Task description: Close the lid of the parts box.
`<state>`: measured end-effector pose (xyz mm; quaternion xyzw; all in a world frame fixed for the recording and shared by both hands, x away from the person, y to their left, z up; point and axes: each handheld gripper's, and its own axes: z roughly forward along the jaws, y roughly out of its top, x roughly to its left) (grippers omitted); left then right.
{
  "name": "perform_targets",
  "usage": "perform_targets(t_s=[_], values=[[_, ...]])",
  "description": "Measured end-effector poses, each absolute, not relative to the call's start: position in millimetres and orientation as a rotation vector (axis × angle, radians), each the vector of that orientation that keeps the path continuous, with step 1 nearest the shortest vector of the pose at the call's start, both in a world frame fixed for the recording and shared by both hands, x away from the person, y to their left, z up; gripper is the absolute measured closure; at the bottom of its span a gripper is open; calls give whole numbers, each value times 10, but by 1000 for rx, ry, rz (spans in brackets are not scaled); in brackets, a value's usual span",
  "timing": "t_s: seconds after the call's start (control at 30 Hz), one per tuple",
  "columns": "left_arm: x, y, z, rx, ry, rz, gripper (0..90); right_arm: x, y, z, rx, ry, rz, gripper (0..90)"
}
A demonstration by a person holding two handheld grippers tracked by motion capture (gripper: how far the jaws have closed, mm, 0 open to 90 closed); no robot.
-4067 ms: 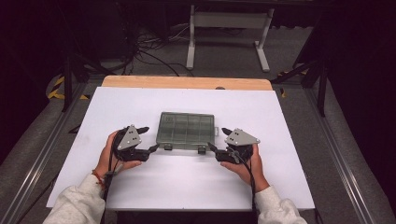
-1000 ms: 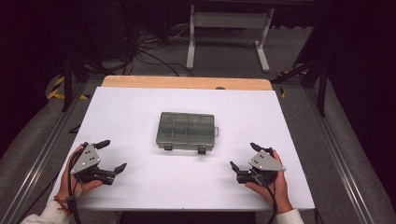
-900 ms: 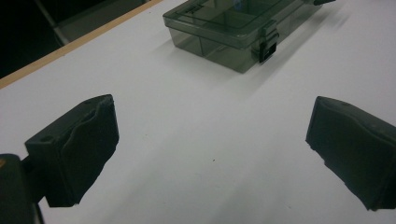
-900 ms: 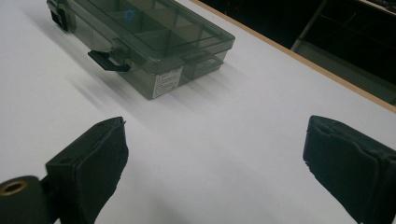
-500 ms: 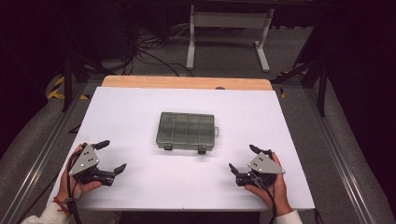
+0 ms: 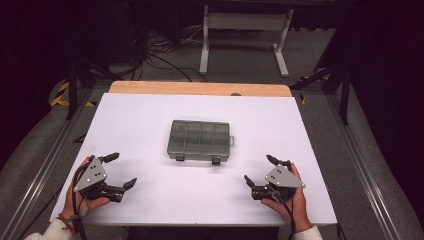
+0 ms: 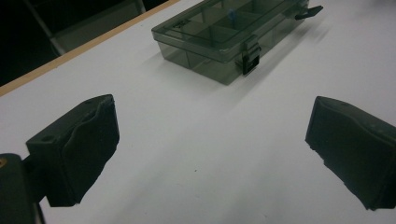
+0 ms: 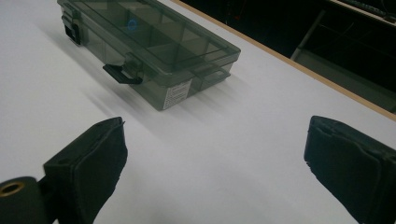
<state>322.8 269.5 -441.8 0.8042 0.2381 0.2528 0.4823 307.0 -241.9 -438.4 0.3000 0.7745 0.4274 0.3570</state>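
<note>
A smoky grey see-through compartment box (image 6: 200,140) lies shut in the middle of the white table (image 6: 150,115), its two latches facing the near edge. In the left gripper view the box (image 7: 229,35) sits far ahead, and in the right gripper view the box (image 8: 149,46) shows a small blue item inside. My left gripper (image 6: 120,170) rests at the near left corner, open and holding nothing. My right gripper (image 6: 260,170) rests at the near right, also open and holding nothing. Both are well apart from the box.
A wooden strip (image 6: 200,88) borders the table's far edge. Beyond it stand a white metal frame (image 6: 245,30) and loose cables on the dark floor. Metal rails (image 6: 45,160) run along both sides of the table.
Four seconds ago both grippers were at the box's front corners. They have drawn back to the near corners, and over the last second they have barely moved.
</note>
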Motion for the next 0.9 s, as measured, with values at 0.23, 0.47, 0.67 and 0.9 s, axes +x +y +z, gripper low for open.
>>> perform_targets(t_s=[0.23, 0.47, 0.67, 0.9], values=[[3228, 2687, -4422, 1957, 585, 610, 33, 3065, -2449, -4365, 781, 1980, 1108, 65], [3247, 2676, -4429, 1955, 591, 612, 33, 3065, -2460, -4363, 787, 1976, 1115, 66], [3264, 2658, -4434, 1956, 601, 609, 35, 3063, -2456, -4359, 783, 1973, 1119, 66], [3296, 2631, -4451, 1951, 612, 597, 36, 3064, -2452, -4364, 785, 1978, 1122, 66]])
